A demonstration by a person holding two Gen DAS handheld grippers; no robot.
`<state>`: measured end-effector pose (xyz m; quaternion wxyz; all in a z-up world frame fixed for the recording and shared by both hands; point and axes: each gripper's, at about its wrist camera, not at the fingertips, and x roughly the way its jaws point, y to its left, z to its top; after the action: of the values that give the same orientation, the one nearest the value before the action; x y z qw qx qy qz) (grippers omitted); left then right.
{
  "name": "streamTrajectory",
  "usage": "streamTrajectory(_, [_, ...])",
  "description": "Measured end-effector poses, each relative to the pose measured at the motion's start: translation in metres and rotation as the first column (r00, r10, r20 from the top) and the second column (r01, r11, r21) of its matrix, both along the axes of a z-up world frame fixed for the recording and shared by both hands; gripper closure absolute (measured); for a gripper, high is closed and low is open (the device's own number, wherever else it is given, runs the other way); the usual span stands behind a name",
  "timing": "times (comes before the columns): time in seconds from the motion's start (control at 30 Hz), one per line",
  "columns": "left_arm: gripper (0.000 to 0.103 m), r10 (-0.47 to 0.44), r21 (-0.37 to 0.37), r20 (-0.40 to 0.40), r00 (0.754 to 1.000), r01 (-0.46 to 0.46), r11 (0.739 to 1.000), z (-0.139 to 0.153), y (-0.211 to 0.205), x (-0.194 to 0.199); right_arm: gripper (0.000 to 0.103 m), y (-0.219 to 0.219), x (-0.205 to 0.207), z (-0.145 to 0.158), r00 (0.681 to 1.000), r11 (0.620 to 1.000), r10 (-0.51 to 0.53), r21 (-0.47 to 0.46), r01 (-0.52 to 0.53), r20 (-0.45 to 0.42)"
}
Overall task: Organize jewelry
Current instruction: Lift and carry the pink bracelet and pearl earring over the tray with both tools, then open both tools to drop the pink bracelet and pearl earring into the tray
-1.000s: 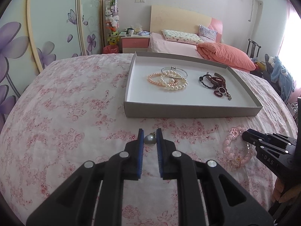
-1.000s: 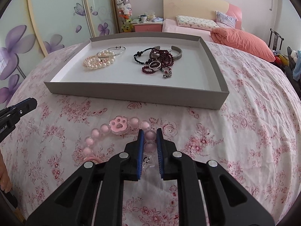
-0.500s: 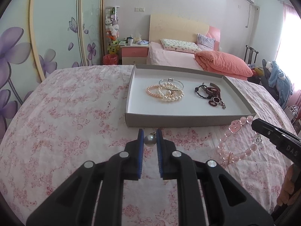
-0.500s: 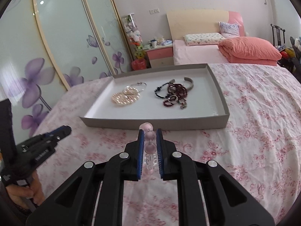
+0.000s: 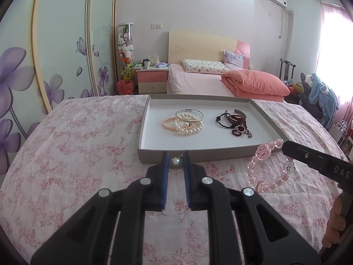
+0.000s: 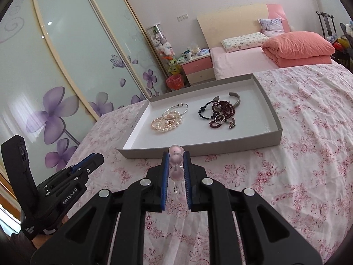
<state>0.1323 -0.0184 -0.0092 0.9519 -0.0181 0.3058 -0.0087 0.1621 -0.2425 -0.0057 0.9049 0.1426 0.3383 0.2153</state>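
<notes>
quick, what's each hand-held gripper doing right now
Left hand-held gripper: shut on pearl pendant.
Right hand-held gripper: shut on pink bead bracelet.

Tray: near wall bars level entry. Pearl bracelets at 10 o'clock, dark beads at 2 o'clock; bare floor between and along 6 o'clock edge.

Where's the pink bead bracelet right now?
The pink bead bracelet hangs from the right gripper, just before the tray's near right corner.
</notes>
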Motion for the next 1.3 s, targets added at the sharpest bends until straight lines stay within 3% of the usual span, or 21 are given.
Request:
streamTrajectory(0.63, [0.089,-0.047,0.042,0.097,0.994,0.043,0.998,0.025,-0.023,-0.001,0.089,0.0,-0.013,0.043,0.981,0.997,-0.044,-0.052,0.055,0.191])
streamTrajectory(1.0, [0.089,-0.041,0.036,0.096,0.995,0.038,0.999,0.028,-0.023,0.016,0.089,-0.005,-0.002,0.05,0.973,0.995,-0.066,-0.06,0.081,0.222])
streamTrajectory(1.3, [0.089,-0.038,-0.007,0.088,0.995,0.039,0.999,0.033,-0.018,0.058,0.089,-0.01,0.045,0.05,0.972,0.99,-0.104,-0.074,0.122,0.212])
